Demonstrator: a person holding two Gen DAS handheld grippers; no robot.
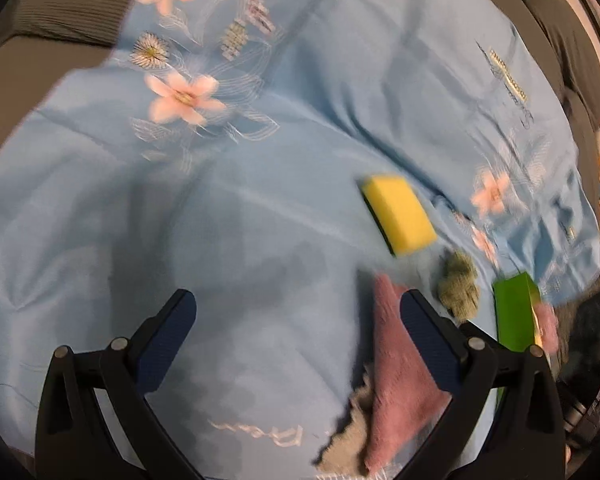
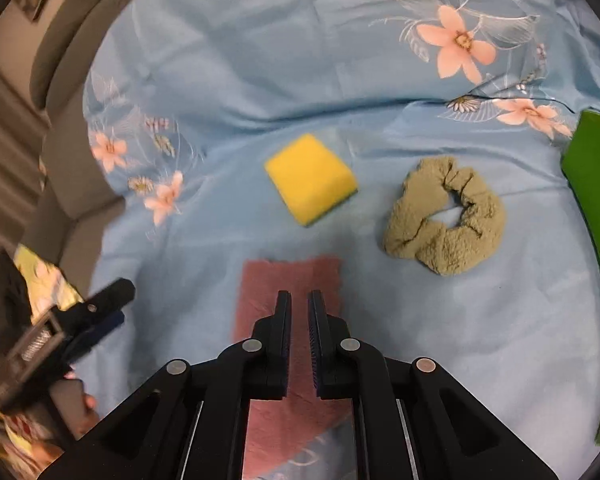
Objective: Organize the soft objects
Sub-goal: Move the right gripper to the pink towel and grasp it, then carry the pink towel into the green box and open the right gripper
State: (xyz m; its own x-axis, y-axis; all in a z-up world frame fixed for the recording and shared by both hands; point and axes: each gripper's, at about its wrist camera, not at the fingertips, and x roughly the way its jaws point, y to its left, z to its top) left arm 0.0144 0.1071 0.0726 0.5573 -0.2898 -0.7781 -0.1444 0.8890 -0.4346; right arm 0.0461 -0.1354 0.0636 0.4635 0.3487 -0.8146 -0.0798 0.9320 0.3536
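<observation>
1. Right wrist view: the right gripper (image 2: 299, 308) hangs over the pink cloth (image 2: 292, 280), fingers drawn together with only a slit between, nothing in it.
2. Beyond lie the yellow sponge (image 2: 310, 178) and a green scrunchie (image 2: 444, 216), apart on the blue sheet (image 2: 260, 60); a green box (image 2: 592, 240) stands at right.
3. Only this view shows the left gripper from outside, at the left edge.
4. Left wrist view: the left gripper (image 1: 300, 312) has its fingers wide apart, empty.
5. Only here a grey cloth (image 1: 346, 440) peeks from under the pink one.
</observation>
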